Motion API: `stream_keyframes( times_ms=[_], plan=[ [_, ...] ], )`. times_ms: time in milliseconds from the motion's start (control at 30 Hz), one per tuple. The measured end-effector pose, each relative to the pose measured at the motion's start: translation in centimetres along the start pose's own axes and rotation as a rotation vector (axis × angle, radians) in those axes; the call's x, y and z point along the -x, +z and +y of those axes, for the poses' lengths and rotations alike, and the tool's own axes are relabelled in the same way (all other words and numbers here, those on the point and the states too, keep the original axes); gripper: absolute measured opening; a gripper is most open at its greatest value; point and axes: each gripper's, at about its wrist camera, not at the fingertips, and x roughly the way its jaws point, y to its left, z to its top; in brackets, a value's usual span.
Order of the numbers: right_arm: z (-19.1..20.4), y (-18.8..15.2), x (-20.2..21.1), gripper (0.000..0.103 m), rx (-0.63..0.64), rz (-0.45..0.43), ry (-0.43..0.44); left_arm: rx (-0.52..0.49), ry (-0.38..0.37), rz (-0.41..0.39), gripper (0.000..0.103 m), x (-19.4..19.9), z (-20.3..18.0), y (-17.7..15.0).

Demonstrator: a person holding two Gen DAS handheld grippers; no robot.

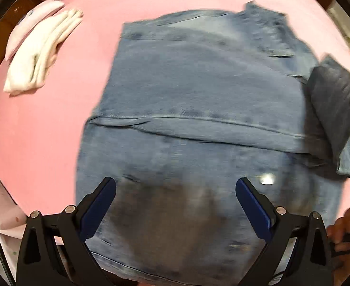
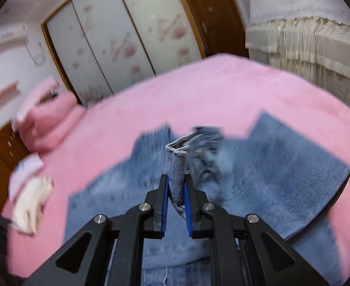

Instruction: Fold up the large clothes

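Pink bed (image 1: 43, 124) lies bare left of the denim garment (image 1: 198, 90). Left tool (image 1: 175, 190) hovers agape over its near edge; right tool (image 2: 176, 183) pinches a raised denim fold (image 2: 176, 166).

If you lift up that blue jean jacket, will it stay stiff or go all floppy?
Probably floppy: the strip of the denim jacket pinched in the right gripper bends and droops. It likely feels fairly heavy, since the cloth looks thick with stitched seams. It lies flat under the open left gripper.
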Motion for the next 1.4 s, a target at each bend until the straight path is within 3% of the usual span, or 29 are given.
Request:
stream_keyframes(
  times_ms=[100, 167, 333, 400, 700, 867, 1000, 1067, 1133, 1267, 1300, 1333, 1400],
  plan=[
    [1.7, -2.8, -2.7, 0.014, 0.029, 0.113, 0.022, -0.027, 0.020, 0.081, 0.100, -2.3, 2.0, 0.3],
    [3.2, -4.2, -4.2, 0.019, 0.075, 0.215, 0.040, -0.024, 0.003, 0.079, 0.100, -2.8, 2.9, 0.5],
    [3.1, -5.3, -4.4, 0.055, 0.100, 0.309, 0.123, -0.043, -0.107, 0.071, 0.100, -3.1, 3.5, 0.9],
    [2.6, -5.7, -3.6, 0.061, 0.074, 0.326, 0.137, -0.047, -0.170, 0.075, 0.100, -3.0, 3.2, 1.2],
    [-1.5, -9.5, 1.4, 0.062, -0.063, 0.396, 0.008, -0.065, -0.434, 0.051, 0.100, -3.8, -0.8, 3.5],
    [-4.9, -9.8, 2.8, 0.062, -0.093, 0.422, -0.057, -0.081, -0.477, 0.056, 0.099, -5.0, -4.3, 4.2],
    [-8.3, -8.3, 3.0, 0.062, -0.151, 0.430, -0.106, -0.022, -0.526, 0.089, 0.097, -6.1, -7.1, 4.4],
    [-10.4, -7.2, 3.2, 0.062, -0.204, 0.415, -0.107, 0.007, -0.517, 0.094, 0.096, -6.7, -8.4, 4.8],
    [-12.3, -6.2, 3.3, 0.062, -0.218, 0.398, -0.132, 0.015, -0.504, 0.075, 0.090, -6.8, -9.7, 4.9],
    [-15.4, -4.5, 3.2, 0.062, -0.208, 0.377, -0.167, 0.044, -0.513, 0.064, 0.053, -6.8, -11.9, 5.1],
    [-16.1, -4.3, 3.1, 0.062, -0.205, 0.380, -0.170, 0.056, -0.518, 0.078, 0.050, -7.0, -12.6, 5.1],
    [-16.9, -4.1, 2.9, 0.062, -0.203, 0.389, -0.171, 0.069, -0.508, 0.080, 0.049, -7.2, -13.1, 5.1],
    [-18.0, -3.8, 2.4, 0.062, -0.208, 0.415, -0.167, 0.111, -0.444, 0.058, 0.027, -7.0, -13.9, 5.0]
  ],
)
